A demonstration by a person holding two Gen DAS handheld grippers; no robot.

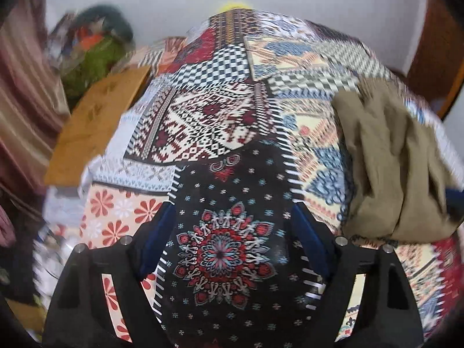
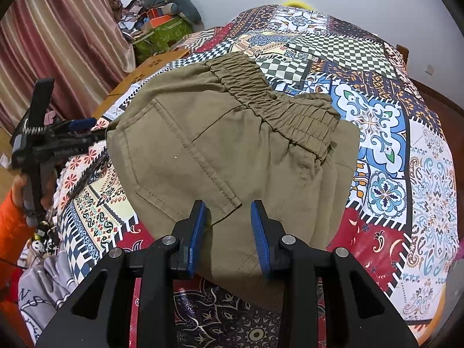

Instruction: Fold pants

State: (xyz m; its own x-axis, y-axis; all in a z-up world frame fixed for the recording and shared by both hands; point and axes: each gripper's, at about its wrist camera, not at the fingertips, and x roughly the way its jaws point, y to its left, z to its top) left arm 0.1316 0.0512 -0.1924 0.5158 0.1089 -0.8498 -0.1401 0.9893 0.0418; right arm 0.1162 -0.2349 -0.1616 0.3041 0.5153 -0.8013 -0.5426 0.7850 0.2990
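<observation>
— Start from the left, then. What's the left gripper (image 1: 232, 229) doing?

— Nothing is in it. Its blue pads stand wide apart over the patchwork bedspread (image 1: 203, 121), with only the black flowered patch showing between them. From the other camera you can see it out at the left edge of the bed, tips aimed toward the pants' left side, not touching (a hand in an orange sleeve (image 2: 11, 226) carries it).

— And the pants (image 2: 226, 150) themselves?

— In the middle of the spread, already folded into a thick olive bundle. The elastic waistband (image 2: 275, 107) is at the far end, the back pocket faces up, and the folded layers stack along the right-hand edge. The long axis runs from the near edge away toward that waistband, slanting a bit to the right.

— So which gripper is closer?

— The right gripper (image 2: 227, 232), clearly. It hangs right over the near end of the bundle, pointing along the length. Its jaws are only partly parted, and cloth shows in the gap, but I can't tell whether the pads are pinching it or just hovering above.

— And the next move?

— My guess: any further fold would carry the near end up toward the waistband, so the left would have to come across first.
</observation>
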